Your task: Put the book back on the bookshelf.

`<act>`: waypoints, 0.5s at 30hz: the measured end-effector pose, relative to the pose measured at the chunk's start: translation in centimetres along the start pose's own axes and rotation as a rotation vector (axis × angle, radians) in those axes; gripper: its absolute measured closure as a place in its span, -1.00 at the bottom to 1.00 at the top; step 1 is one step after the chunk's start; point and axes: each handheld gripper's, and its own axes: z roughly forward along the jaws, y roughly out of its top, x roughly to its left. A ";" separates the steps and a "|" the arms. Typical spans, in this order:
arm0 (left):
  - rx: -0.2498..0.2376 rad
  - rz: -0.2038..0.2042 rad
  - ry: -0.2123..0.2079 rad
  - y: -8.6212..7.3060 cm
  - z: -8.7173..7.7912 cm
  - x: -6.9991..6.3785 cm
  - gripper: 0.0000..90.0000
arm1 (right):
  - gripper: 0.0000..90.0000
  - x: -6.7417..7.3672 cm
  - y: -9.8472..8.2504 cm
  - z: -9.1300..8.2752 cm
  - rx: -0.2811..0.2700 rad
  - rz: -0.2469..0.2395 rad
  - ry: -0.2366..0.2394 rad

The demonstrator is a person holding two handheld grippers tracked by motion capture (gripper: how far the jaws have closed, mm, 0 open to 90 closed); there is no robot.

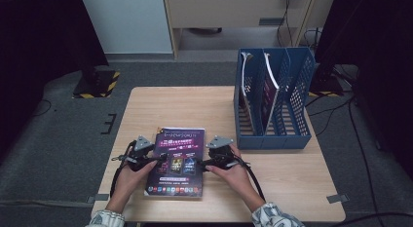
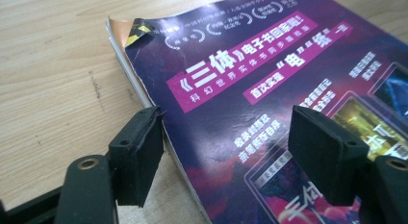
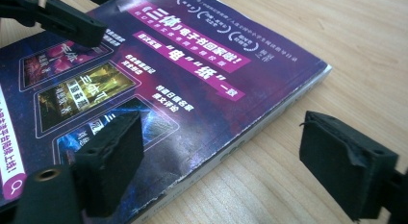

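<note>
A purple magazine lies flat on the wooden table, just left of the blue file rack. The left gripper straddles the magazine's left edge, jaws wide and gripping nothing. The right gripper straddles its right edge, also spread wide. 2 magazines stand in the rack.

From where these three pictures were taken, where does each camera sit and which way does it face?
High view: above the person's side, looking forward and down on the wooden table, magazine and blue file rack; forearms and both hands show.
Left gripper view: on the left gripper, facing the magazine's left edge; open jaws.
Right gripper view: on the right gripper, facing its right edge; open jaws.
All three share the magazine.
</note>
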 end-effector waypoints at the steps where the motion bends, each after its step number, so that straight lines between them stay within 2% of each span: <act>1: -0.001 0.004 0.002 0.0 0.0 -0.1 -0.37 | -0.70 0.0 0.0 0.0 0.002 0.008 0.009; 3: 0.014 0.019 0.004 -0.1 0.2 -0.2 -0.37 | -0.74 0.0 0.0 0.1 0.011 0.011 0.018; 5: 0.018 0.009 -0.028 -0.1 0.4 -0.4 -0.37 | -0.77 0.0 -0.1 0.2 0.028 0.014 0.029; 7: 0.018 0.018 -0.044 0.0 0.5 -0.9 -0.36 | -0.78 0.0 -0.2 0.4 0.040 0.012 0.033; 10: 0.026 0.052 -0.053 0.4 0.8 -1.9 -0.37 | -0.80 0.0 -0.3 0.5 0.051 0.015 0.038; 15: 0.025 0.063 -0.050 0.5 1.0 -2.4 -0.37 | -0.84 -0.2 -0.5 0.5 0.064 0.018 0.041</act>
